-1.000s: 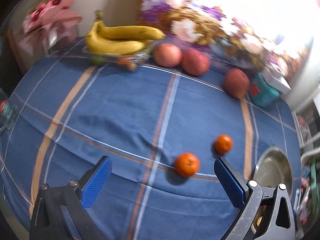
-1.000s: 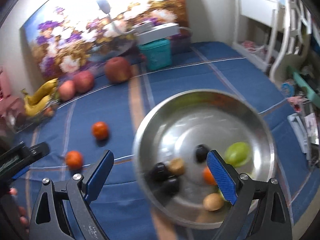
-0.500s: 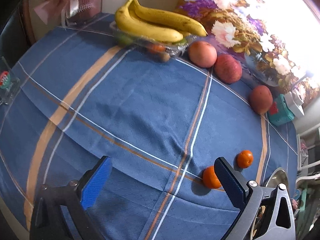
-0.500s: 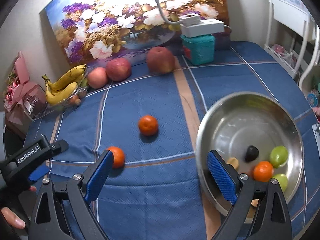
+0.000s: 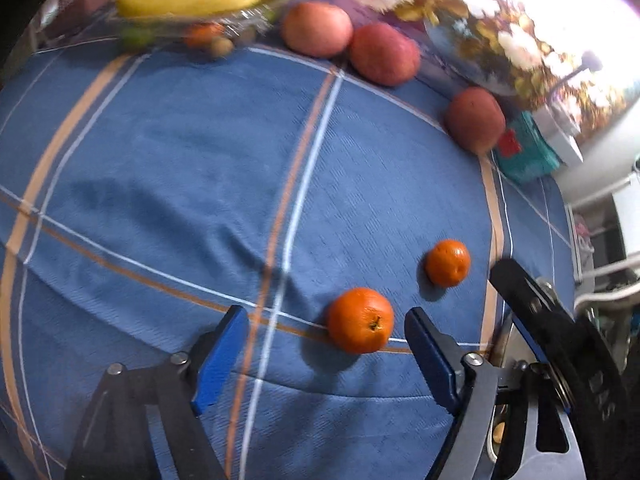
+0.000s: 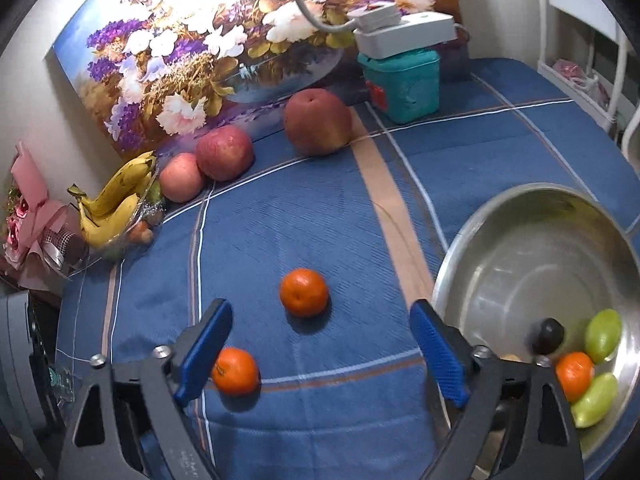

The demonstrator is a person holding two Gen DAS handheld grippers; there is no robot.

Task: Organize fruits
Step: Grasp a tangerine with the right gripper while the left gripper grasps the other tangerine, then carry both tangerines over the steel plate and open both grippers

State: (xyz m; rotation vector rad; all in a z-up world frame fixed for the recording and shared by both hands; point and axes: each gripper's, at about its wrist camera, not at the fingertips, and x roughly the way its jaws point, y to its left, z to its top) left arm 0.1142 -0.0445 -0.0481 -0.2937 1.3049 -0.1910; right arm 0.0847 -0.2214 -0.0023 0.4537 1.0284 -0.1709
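The left gripper (image 5: 326, 352) had dropped closer to the near tangerine (image 5: 361, 320), which now sat between its closing jaws but was not touched yet. The right gripper (image 6: 320, 352) had slid away from the metal bowl (image 6: 472, 248) toward the far tangerine (image 6: 304, 292); its jaws were closing too, on nothing. Both tangerines lay on the blue tablecloth (image 5: 168, 184), waiting to be picked up.

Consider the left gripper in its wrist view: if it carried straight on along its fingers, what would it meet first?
Most likely the nearer tangerine, which lies just ahead of the left gripper, nearer its right finger. The jaws are closing, not yet touching it. Depth is uncertain, so the blue tablecloth could come first.
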